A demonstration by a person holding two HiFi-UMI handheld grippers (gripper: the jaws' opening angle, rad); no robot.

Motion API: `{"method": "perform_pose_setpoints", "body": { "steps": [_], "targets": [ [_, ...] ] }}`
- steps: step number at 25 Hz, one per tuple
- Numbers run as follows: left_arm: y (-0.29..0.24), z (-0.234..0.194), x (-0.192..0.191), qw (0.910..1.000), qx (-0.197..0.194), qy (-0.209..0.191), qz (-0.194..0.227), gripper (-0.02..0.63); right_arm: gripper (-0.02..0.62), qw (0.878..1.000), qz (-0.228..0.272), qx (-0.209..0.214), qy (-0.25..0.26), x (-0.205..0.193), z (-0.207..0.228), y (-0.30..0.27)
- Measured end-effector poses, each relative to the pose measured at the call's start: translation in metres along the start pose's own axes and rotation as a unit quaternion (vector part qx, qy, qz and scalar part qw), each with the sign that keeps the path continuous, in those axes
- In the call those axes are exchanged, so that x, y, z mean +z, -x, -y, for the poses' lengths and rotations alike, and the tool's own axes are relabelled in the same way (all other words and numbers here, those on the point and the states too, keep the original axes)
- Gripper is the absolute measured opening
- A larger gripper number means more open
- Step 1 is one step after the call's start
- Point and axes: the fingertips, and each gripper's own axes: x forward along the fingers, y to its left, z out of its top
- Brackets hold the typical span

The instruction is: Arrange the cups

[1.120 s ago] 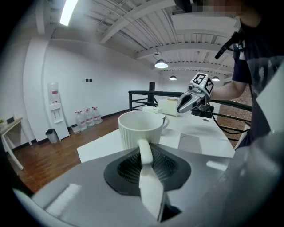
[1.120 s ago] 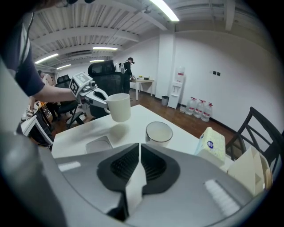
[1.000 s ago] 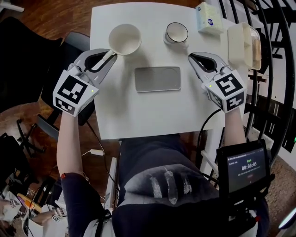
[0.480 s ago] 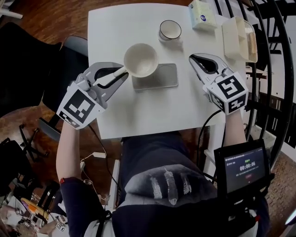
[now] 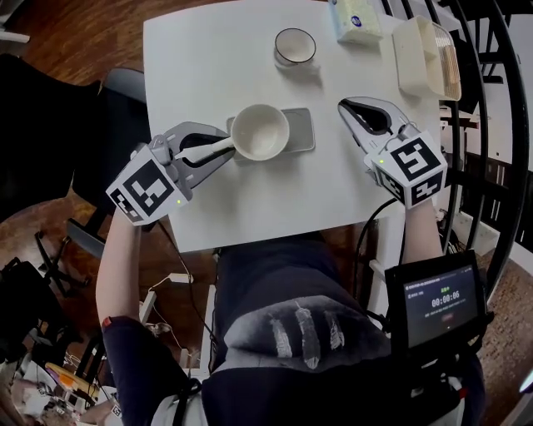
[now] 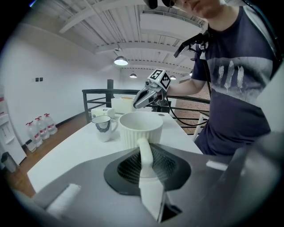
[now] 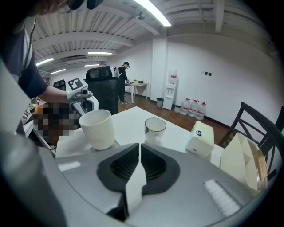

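Where floor (image 5: 75,25) is wood | white table (image 5: 208,66) — square | black railing (image 5: 508,83) beside

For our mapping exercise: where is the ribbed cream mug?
Head view, centre-left: ribbed cream mug over the grey rectangular mat, handle in the left gripper.

A cream cup (image 5: 260,131), ribbed on the outside and empty, stands upright at the centre of the head view, above the left end of a grey mat (image 5: 301,129). Whether it rests on the mat cannot be told. Its handle points to the lower left of the frame, pinched between the jaws of the left gripper (image 5: 218,151). A small mug (image 5: 295,47), white with a dark rim, stands upright and empty on the white table (image 5: 200,58) at top centre, well apart from the cream cup.
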Motion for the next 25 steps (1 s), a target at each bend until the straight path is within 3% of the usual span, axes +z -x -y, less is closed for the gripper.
{"method": "perform_pose_setpoints", "body": {
  "steps": [12,25],
  "targets": [
    [-0.006,0.006,-0.018,0.9995,-0.02,-0.008,-0.024,0.052,0.015,1.0,-0.003,0.0,-0.005,0.0,0.0,0.001],
    [-0.006,0.005,-0.016,0.9993,-0.036,-0.001,0.006,0.06,0.015,1.0,-0.01,0.005,-0.001,-0.003,-0.001,0.001]
  ]
}}
